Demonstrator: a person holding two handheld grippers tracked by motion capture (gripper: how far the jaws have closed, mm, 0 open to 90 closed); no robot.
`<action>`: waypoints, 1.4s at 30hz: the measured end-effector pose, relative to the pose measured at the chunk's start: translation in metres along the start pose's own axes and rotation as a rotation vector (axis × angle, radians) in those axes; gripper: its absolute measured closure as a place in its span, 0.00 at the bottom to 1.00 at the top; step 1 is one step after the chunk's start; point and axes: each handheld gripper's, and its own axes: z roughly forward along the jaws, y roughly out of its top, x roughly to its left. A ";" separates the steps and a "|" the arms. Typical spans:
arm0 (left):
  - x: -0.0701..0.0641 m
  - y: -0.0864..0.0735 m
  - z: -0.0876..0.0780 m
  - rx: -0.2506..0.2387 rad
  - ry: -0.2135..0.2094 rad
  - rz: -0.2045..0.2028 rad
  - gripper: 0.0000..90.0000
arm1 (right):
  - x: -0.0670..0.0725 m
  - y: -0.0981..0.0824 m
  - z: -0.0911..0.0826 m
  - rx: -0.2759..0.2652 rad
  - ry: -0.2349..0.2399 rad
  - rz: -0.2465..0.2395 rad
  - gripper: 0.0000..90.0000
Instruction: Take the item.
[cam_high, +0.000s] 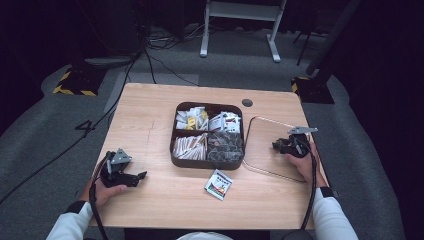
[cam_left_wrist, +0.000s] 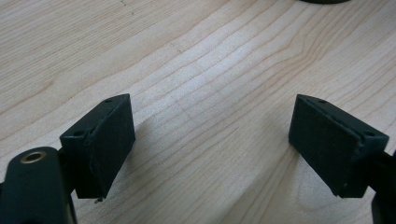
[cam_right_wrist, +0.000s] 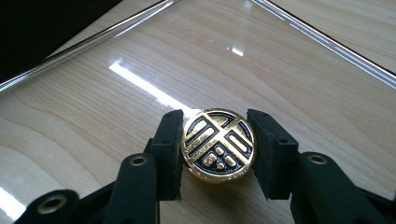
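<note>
Centrally, the right hand-held gripper pinches a round gold-and-black embossed coin by its rim.
Likely rigid, light, slippery foil; left hand-held gripper gapes empty.

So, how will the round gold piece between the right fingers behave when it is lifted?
The gold piece looks stiff and glossy, so it may slip, since the right gripper grips only its curved rim. Being round, it would probably roll if dropped on edge. It lies on a clear tray, a smooth surface where it could slide easily.
</note>
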 end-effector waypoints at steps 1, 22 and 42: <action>0.000 0.000 0.000 0.000 0.000 0.000 0.16 | 0.000 0.000 0.000 0.003 -0.005 -0.008 0.65; 0.000 0.000 0.000 0.000 0.001 0.000 0.16 | 0.003 -0.003 -0.002 -0.017 -0.037 -0.007 0.66; 0.000 0.000 0.000 0.000 0.000 0.000 0.16 | -0.003 -0.001 -0.018 -0.053 -0.050 -0.010 0.66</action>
